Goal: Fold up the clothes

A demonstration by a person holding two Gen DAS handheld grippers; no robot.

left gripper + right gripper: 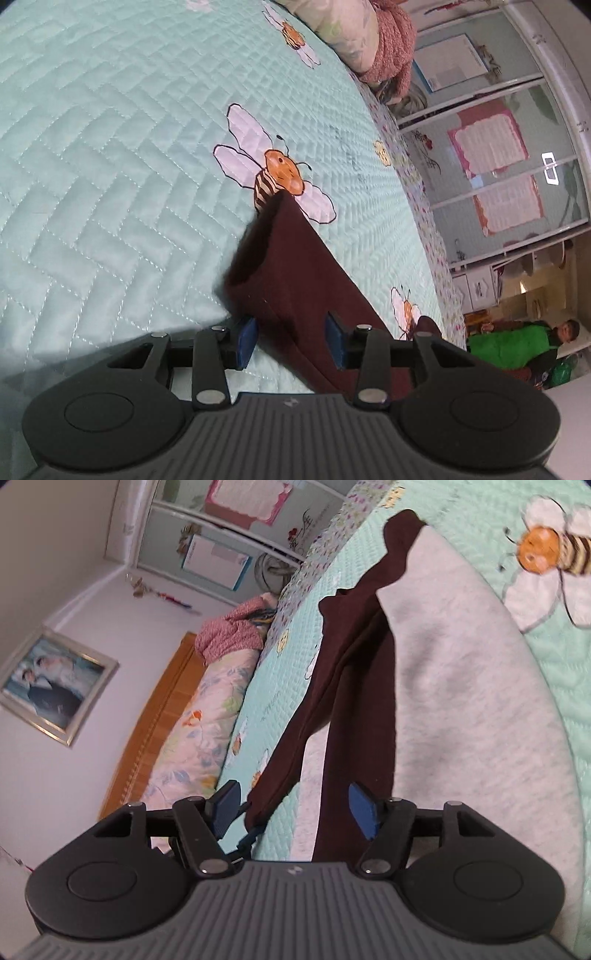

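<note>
Left gripper (291, 338) stands parted with a dark maroon garment (295, 266) between its blue pads, not visibly pinched. Right gripper (295, 814) stands parted over the same garment (354, 686), lying across a grey cloth (461, 701) on the quilted bedspread (110, 147). It looks soft, light and floppy; hems likely give the best hold.

Left black two-finger gripper with blue pads (291, 341) points downward with its jaws parted and the pads clear of any grip, while the matching right black gripper with blue pads (295, 810) stands with its jaws spread wider, gripping nothing.
</note>
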